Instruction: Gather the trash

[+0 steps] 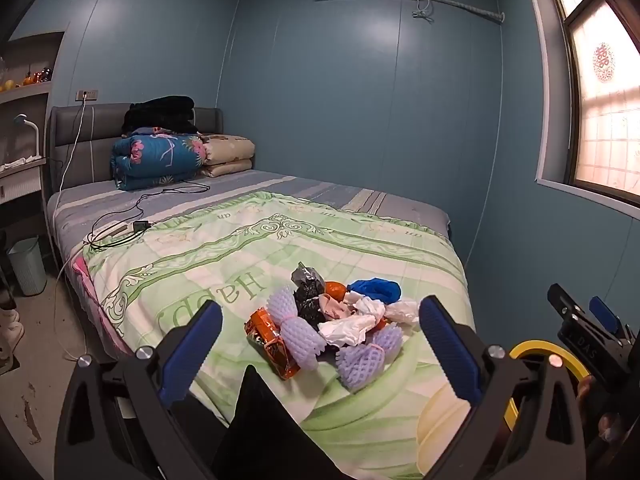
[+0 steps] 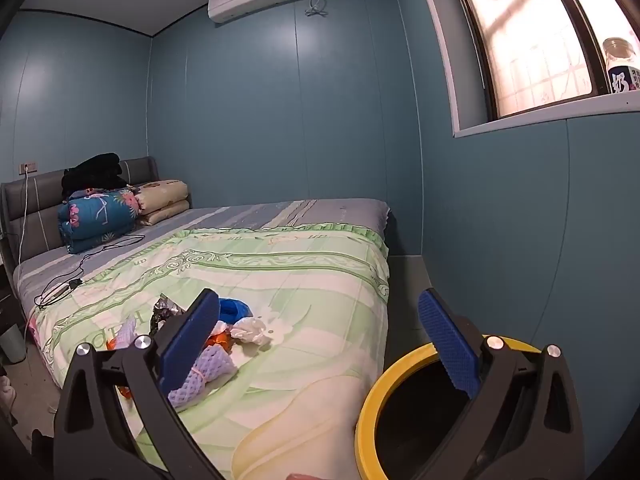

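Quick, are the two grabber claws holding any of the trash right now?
Left gripper: open, holding nothing; the trash pile lies on the bed beyond it.
Right gripper: open, holding nothing; the yellow-rimmed bin is just below it.

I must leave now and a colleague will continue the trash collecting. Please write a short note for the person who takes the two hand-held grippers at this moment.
Left hand-held gripper: open, empty, pointing at the trash pile.
Right hand-held gripper: open, empty, over the bed's near right corner, above the bin.
Trash pile: on the green quilt, near the foot of the bed; it holds purple foam nets, an orange wrapper, white crumpled plastic, a blue bag and a dark foil bag.
Yellow-rimmed bin: beside the bed on the right; no trash visible inside it.
Done: nothing picked up, as far as I see.
Left: move every piece into the bin.
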Tool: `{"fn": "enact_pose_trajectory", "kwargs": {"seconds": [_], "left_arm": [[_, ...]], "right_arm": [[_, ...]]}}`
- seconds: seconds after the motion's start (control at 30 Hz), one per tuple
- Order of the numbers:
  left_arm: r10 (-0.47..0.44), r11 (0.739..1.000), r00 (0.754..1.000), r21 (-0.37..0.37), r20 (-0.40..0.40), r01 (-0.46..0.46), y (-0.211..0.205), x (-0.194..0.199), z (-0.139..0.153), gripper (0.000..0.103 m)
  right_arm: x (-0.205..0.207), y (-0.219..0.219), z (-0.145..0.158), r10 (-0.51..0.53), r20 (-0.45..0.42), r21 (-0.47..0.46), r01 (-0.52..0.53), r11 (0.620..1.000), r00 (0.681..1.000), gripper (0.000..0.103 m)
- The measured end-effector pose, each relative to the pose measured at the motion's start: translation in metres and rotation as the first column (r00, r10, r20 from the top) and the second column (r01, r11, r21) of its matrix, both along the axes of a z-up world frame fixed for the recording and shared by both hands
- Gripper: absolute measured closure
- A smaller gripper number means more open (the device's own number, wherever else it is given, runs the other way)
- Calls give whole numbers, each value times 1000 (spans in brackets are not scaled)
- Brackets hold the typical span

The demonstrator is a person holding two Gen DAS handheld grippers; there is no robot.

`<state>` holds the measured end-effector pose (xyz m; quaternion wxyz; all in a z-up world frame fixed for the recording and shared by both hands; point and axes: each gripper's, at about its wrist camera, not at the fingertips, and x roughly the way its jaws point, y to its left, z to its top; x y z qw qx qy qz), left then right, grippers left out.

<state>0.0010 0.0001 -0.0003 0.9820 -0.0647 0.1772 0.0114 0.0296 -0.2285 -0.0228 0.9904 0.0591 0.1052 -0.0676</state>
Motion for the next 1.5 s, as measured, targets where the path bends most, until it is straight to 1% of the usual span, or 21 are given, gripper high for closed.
{"fn": "enact_pose_trajectory", "kwargs": {"seconds": [0.4,0.47,0.63,0.7,1.5], "left_arm": [[-1,1000,1000,0,10,1,-1,0,-4,8],[-4,1000,1000,-1,12,4,-3,-5,0,8],[-8,1000,1000,3,18,8,-2,-10,1,8],[-5,1000,1000,8,12,5,-3,-2,-1,8],[-17,1000,1000,12,11,17,-8,-2,-3,8]], "right_arm": [[1,-7,3,7,-17,0,-7,1000,1000,8],[7,2,-6,2,-12,-3,-2,1000,1000,8],[4,1,-8,-3,-9,0,3,1000,1000,8],[6,1,-8,-3,-15,1,3,1000,1000,8],[7,-2,-10,-7,-33,10,7,1000,999,8]]}}
